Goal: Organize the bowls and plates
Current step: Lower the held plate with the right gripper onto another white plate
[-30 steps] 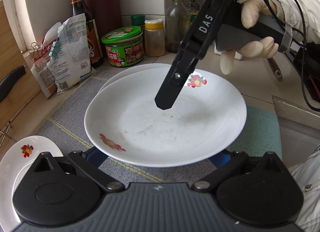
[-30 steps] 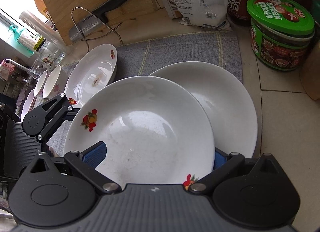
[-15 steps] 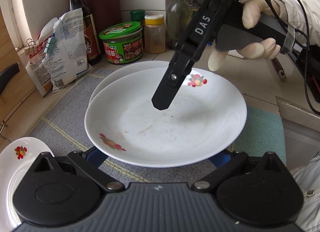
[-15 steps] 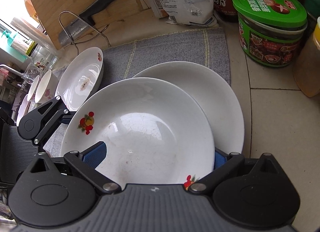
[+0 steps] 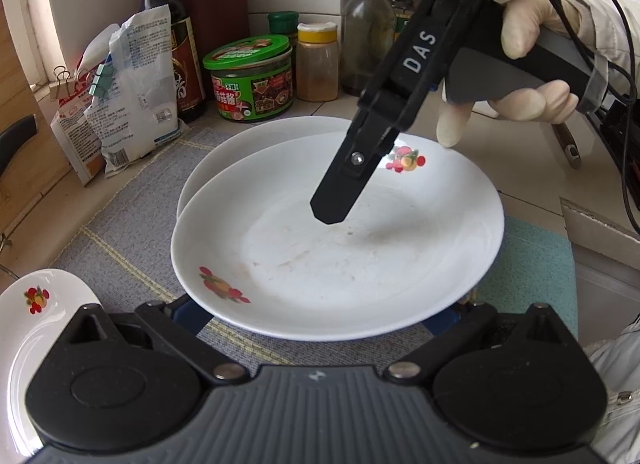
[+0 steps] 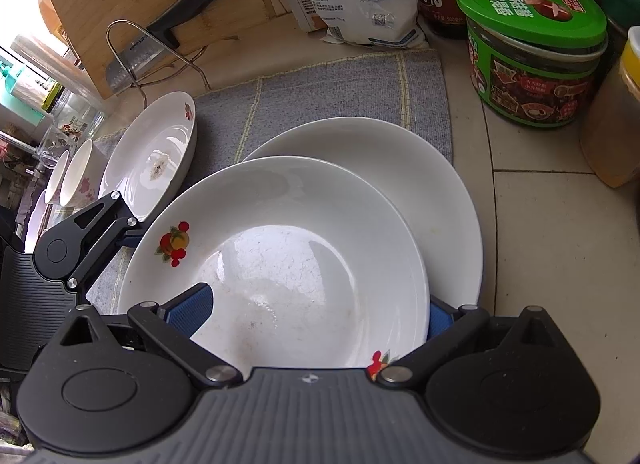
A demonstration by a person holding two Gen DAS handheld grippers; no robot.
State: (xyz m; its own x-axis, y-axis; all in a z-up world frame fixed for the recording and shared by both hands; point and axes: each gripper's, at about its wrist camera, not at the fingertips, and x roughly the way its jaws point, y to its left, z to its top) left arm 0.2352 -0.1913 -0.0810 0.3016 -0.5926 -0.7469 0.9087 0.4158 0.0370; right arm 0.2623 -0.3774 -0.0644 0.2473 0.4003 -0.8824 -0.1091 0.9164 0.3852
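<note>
Both grippers, right gripper [image 5: 328, 212] and left gripper [image 6: 124, 236], are still clamping the fruit-print plate [image 5: 340, 248], edging it closer over the plain plate [image 6: 400, 168] for stacking.

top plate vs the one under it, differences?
The top plate has red fruit decals on its rim; the lower plate shows none on its visible part. The top plate lies fully in view with faint smears inside; the lower plate is half covered and offset toward the jars. Both are white, round and shallow.
</note>
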